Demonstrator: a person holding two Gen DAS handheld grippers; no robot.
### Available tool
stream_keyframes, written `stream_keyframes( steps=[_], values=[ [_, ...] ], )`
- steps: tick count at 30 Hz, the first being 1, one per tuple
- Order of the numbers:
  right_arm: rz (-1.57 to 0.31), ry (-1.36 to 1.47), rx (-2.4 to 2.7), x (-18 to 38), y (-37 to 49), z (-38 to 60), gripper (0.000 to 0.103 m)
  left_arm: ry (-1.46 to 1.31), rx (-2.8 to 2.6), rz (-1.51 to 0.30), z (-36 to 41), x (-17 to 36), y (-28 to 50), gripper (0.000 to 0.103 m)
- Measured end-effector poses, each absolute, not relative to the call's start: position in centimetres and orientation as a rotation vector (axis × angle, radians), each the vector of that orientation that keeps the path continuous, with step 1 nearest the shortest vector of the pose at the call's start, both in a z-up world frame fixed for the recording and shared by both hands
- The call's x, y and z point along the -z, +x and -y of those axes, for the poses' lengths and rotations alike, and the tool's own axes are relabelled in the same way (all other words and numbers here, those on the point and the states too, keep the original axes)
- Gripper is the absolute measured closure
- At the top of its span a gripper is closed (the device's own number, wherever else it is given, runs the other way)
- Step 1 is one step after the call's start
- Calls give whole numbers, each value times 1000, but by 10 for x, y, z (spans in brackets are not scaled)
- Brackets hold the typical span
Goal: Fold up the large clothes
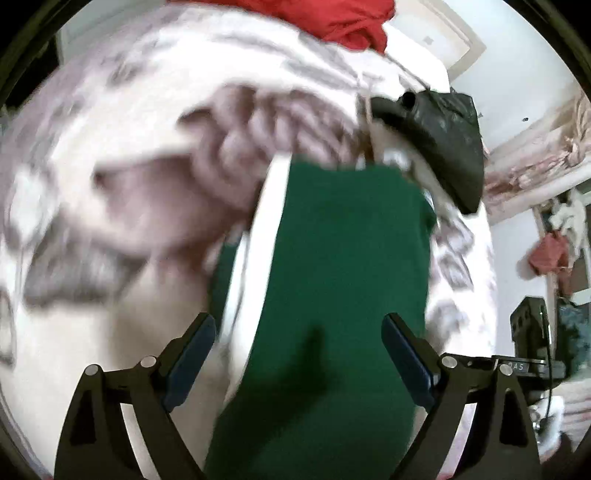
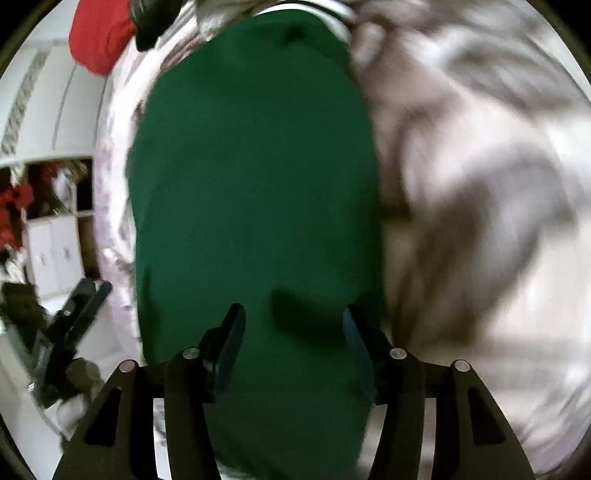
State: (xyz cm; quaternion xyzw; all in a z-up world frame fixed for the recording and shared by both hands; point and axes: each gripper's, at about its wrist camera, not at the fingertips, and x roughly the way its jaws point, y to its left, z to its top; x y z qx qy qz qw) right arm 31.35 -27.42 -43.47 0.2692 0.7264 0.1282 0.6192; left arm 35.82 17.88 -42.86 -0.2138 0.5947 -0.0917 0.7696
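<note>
A dark green garment [image 1: 343,266] lies lengthwise on a bed with a grey-and-white patterned cover [image 1: 110,155]. It has a white stripe along its left edge in the left wrist view. My left gripper [image 1: 299,332] is open just above the garment's near end, jaws wide apart and empty. In the right wrist view the same green garment [image 2: 255,166] fills the middle. My right gripper [image 2: 293,325] is open above it, with nothing between the fingers. The view is blurred by motion.
A red cloth [image 1: 332,18] and a dark green-black item [image 1: 443,136] lie at the far end of the bed; they also show in the right wrist view as the red cloth [image 2: 99,37]. A white cabinet [image 2: 55,251] stands left. The other gripper [image 2: 74,314] shows at lower left.
</note>
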Motion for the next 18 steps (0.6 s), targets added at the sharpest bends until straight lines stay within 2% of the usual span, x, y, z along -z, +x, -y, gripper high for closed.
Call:
stream_keyframes(
  steps=[5, 6, 7, 8, 9, 11, 14, 17, 18],
  values=[
    [-1710, 746, -209, 438, 190, 265, 42, -624, 290, -1482, -196, 490, 289, 12],
    [-1725, 782, -178, 444, 164, 262, 42, -632, 294, -1487, -195, 494, 275, 28],
    [-1733, 807, -158, 450, 142, 253, 42, -626, 300, -1477, -194, 497, 266, 76],
    [-1740, 830, -141, 459, 124, 254, 42, -613, 324, -1467, -193, 496, 259, 96],
    [-1749, 838, -119, 467, 110, 249, 42, -608, 338, -1440, -195, 490, 254, 100],
    [-1781, 842, -70, 482, 84, 241, 42, -570, 330, -1363, -209, 474, 253, 100],
    [-1809, 835, -56, 495, 58, 223, 42, -624, 361, -1392, -232, 487, 257, 99],
    [-1812, 823, -52, 498, 38, 216, 42, -602, 426, -1421, -227, 481, 252, 89],
    [-1804, 830, -54, 498, 32, 216, 42, -569, 426, -1441, -224, 478, 248, 80]
  ],
)
